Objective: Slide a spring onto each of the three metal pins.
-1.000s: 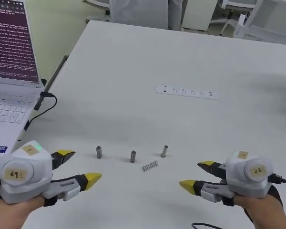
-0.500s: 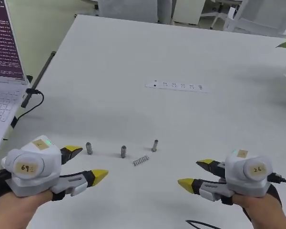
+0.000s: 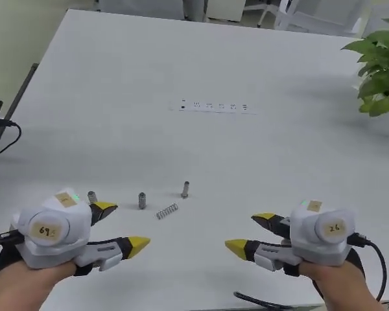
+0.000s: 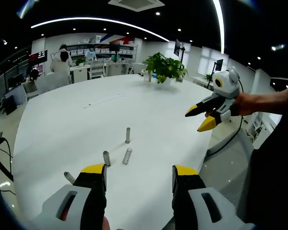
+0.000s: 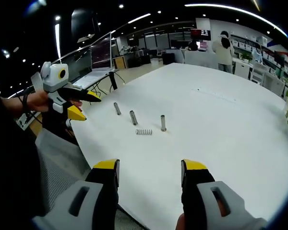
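Holding both tools low in the head view, you have the left gripper [image 3: 126, 225] at lower left and the right gripper [image 3: 246, 231] at lower right, each with its jaws spread and holding nothing. Just above them on the white table [image 3: 266, 162], the left pin [image 3: 92, 196] and middle pin [image 3: 142, 200] carry springs. The right pin [image 3: 185, 189] looks bare, and the loose spring [image 3: 167, 211] lies just below it.

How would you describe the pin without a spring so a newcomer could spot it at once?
On the white table, nearer than the power strip, three short pins stand in a row. The bare pin is at the right end in the head view, beside the loose spring; its shaft is smooth, its neighbours' coiled.
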A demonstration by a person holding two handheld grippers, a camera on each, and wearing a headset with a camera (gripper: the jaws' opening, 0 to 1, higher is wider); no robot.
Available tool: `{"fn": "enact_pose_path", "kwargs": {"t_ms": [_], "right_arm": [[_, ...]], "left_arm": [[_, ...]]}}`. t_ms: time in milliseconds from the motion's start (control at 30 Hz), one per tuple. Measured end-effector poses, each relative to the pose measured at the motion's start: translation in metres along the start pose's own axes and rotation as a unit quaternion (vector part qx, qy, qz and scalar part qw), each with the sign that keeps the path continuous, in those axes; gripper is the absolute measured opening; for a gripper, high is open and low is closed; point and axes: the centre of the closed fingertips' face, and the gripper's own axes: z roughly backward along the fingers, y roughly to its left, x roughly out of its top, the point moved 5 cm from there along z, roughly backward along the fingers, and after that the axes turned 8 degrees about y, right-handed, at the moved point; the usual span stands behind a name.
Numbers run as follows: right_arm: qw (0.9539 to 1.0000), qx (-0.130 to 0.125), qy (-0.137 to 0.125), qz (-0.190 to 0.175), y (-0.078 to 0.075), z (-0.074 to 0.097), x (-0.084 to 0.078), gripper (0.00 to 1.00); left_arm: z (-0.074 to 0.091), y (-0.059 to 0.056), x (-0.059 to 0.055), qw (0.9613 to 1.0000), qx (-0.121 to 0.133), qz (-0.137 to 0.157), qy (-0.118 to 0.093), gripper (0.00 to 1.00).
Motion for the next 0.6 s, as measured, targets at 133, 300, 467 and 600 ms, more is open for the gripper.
{"fn": "enact_pose_path", "kwargs": {"t_ms": [133, 300, 467, 600], "right_arm": [[1.0000, -0.003, 0.000, -0.003, -0.001, 0.005, -0.002, 0.50], [1.0000, -0.006, 0.000, -0.004, -0.004, 0.009, -0.003, 0.50], [1.0000, -0.006, 0.000, -0.004, -0.004, 0.011, -0.002, 0.51], [1.0000, -0.004, 0.000, -0.005, -0.003, 0.010, -0.002, 0.51]], "left_arm": [[-0.011, -0.007, 0.001, 0.9997, -0.016, -0.016, 0.009, 0.49], [-0.026, -0.012, 0.000, 0.9987, -0.032, -0.032, 0.023, 0.48], [-0.042, -0.013, -0.002, 0.9979, -0.036, -0.038, 0.037, 0.47], [-0.055, -0.010, -0.004, 0.9973, -0.035, -0.041, 0.049, 0.45]]}}
